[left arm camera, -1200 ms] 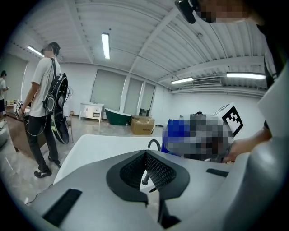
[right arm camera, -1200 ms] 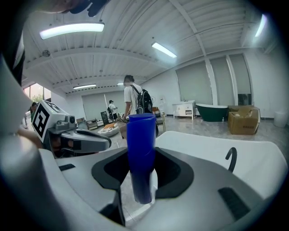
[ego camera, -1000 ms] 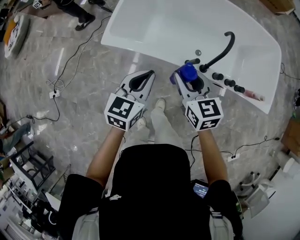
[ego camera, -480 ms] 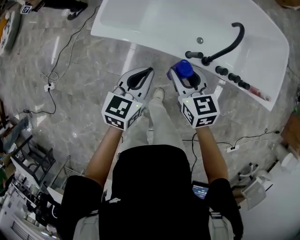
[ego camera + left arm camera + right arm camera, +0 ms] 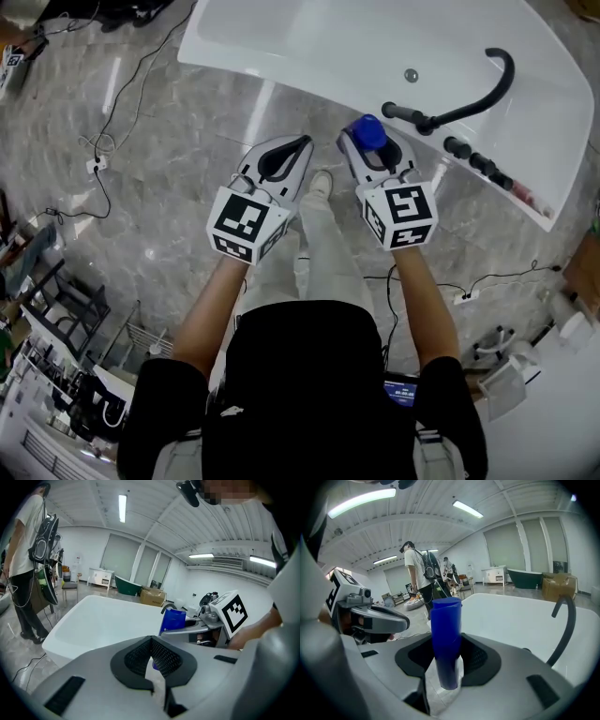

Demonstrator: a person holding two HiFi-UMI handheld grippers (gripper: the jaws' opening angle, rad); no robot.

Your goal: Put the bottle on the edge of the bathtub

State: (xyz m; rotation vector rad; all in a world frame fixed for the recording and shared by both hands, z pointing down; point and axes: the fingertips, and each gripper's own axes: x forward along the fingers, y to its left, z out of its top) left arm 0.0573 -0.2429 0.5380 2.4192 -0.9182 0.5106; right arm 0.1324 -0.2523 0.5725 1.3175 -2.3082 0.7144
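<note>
A blue bottle (image 5: 368, 134) stands upright between the jaws of my right gripper (image 5: 371, 142), which is shut on it. In the head view it hangs just short of the white bathtub's near rim (image 5: 309, 89), over the floor. In the right gripper view the bottle (image 5: 446, 634) rises in front of the tub (image 5: 511, 616). My left gripper (image 5: 301, 144) is level with it on the left, shut and empty, with its tips meeting. In the left gripper view the bottle (image 5: 172, 620) shows beyond the left gripper (image 5: 151, 642).
A black curved faucet (image 5: 469, 94) and a row of black knobs (image 5: 469, 155) sit on the tub's right end. Cables (image 5: 112, 122) and a power strip (image 5: 94, 167) lie on the marble floor at left. A person (image 5: 28, 559) stands by the tub. Racks (image 5: 56, 319) at lower left.
Both grippers have come down together, side by side, with the bottle still in the right one. In the head view the tub and faucet have slid to the right.
</note>
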